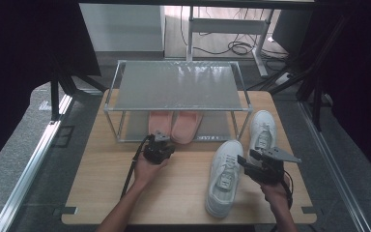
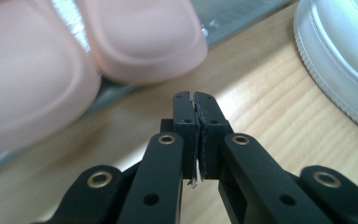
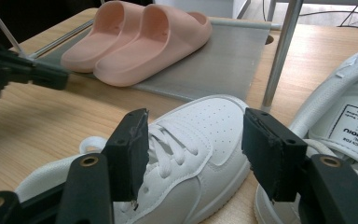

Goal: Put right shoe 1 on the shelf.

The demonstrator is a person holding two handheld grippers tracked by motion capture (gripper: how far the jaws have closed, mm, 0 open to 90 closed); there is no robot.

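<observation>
Work in hand: the right tool [image 3: 193, 156] lines up on the near white sneaker [image 1: 224, 176], seemingly to lift it toward the shoe rack [image 1: 176, 87]; the pink slippers [image 1: 175, 124] already sit on the rack's lower shelf.
Sneaker, place: on the counter [image 1: 106, 183], in front of the rack's right end, toe toward the rack; the second white sneaker [image 1: 262, 130] lies just beside it, close to the rack's right leg.
Sneaker, handling: probably light, with a soft padded upper that gives under pressure and a stiff rubber sole; the smooth leather-like surface may slip.
Sneaker, hold: best across the collar or the laced midfoot, where both sides give the pads something firm; the loose laces are a poor purchase.
Right tool, state: jaws wide apart, nothing pressed between them, the laced part of the sneaker showing in the gap.
Right hand, pose: low over the counter, in front of the rack's right end, tool pointing across the sneaker.
Left tool [image 2: 198, 130], state: jaws closed together, holding nothing.
Left hand, pose: just in front of the rack, tool aimed at the slippers' toes.
</observation>
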